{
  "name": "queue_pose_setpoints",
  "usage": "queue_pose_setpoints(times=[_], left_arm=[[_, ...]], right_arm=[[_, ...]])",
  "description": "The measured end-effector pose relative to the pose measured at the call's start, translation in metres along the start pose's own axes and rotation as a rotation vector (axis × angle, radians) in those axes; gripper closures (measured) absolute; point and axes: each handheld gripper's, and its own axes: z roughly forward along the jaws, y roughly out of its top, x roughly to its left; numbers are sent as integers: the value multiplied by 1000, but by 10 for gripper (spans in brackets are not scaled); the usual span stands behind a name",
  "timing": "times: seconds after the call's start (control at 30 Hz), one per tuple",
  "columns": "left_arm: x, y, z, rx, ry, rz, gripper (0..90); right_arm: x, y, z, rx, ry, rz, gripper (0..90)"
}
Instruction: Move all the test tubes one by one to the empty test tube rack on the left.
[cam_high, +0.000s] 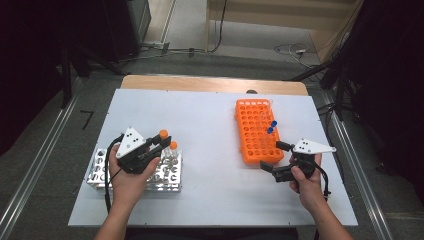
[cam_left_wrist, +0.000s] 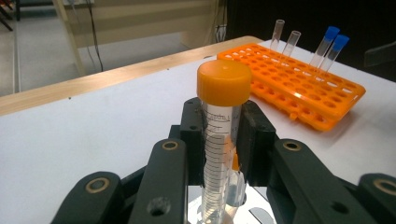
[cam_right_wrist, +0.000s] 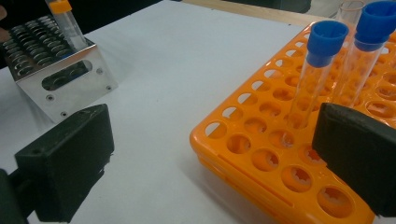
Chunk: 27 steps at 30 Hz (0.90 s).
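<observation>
We've got the left hand-held gripper (cam_left_wrist: 219, 135) clamped on an orange-capped centrifuge tube (cam_left_wrist: 220, 140), pads gripping the clear graduated wall just under the cap. The tube stands upright over the metal rack (cam_high: 100, 172) at the near left of the surface (cam_high: 200, 130). It's clear plastic and looks empty, so we'd guess light, stiff, and a bit slick on the smooth wall. Holding just under the cap looks right to us, since the cap's lip should stop it sliding down. No need to squeeze hard.

The right hand-held gripper (cam_right_wrist: 210, 158) sits with jaws wide and nothing between them, at the near corner of the orange rack (cam_right_wrist: 261, 154).

Count: 2 orange-capped tubes (1 held, 1 (cam_high: 173, 145) in the metal rack), 2 blue-capped test tubes (cam_right_wrist: 322, 60) and 2 uncapped ones (cam_left_wrist: 285, 39) in the orange rack, 2 racks.
</observation>
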Motion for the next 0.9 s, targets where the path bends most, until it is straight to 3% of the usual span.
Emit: queue_pose_setpoints(times=[0.33, 0.53, 0.9], left_arm=[[0, -2, 2, 37, 20, 19, 743], [4, -3, 2, 51, 5, -12, 740], [6, -6, 11, 168, 6, -17, 729]], right_arm=[[0, -1, 1, 5, -3, 3, 0], [0, -1, 2, 7, -1, 2, 0], [-2, -2, 3, 9, -4, 7, 0]])
